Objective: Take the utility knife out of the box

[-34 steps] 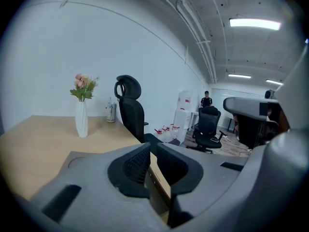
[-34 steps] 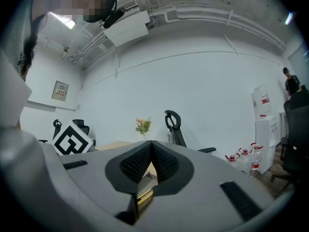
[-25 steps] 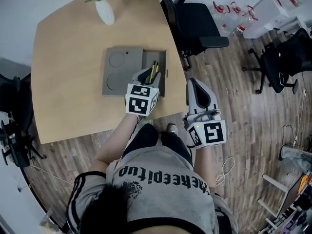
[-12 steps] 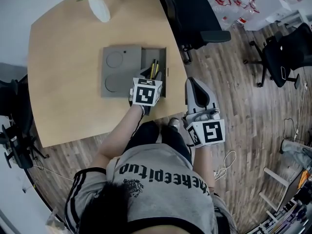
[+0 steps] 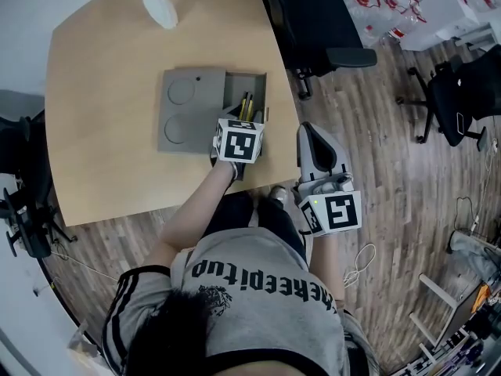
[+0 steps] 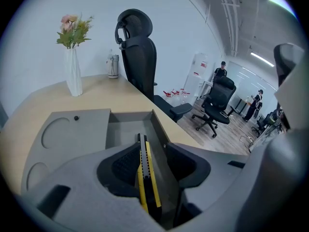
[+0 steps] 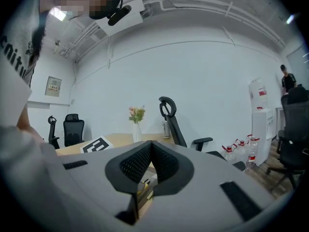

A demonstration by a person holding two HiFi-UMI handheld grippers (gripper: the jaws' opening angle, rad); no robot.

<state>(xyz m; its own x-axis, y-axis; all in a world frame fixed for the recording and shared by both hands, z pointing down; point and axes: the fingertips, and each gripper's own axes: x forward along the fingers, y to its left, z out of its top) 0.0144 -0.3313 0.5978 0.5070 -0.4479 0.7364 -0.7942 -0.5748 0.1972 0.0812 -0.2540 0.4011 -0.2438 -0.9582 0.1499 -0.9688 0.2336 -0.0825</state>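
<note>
A grey box (image 5: 188, 112) lies on the wooden table, its right compartment uncovered. Inside lies the yellow and black utility knife (image 5: 246, 108), lengthwise along the compartment. My left gripper (image 5: 243, 125) reaches steeply down into that compartment. In the left gripper view the knife (image 6: 145, 170) runs between the gripper's (image 6: 153, 162) pads. The jaws have just been opening: the right pad stands clear of the knife and the left pad lies close beside it. My right gripper (image 5: 310, 134) hangs off the table's right edge, jaws shut with nothing in them, as the right gripper view (image 7: 151, 147) shows.
A white vase with flowers (image 5: 159, 6) stands at the table's far side, with a metal cup (image 6: 113, 66) near it. A black office chair (image 5: 321, 30) sits just past the table's right edge. The box's closed part has two round recesses (image 5: 179, 92).
My left gripper has moved forward and down into the box's open compartment, over the knife. The right gripper has stayed where it was.
</note>
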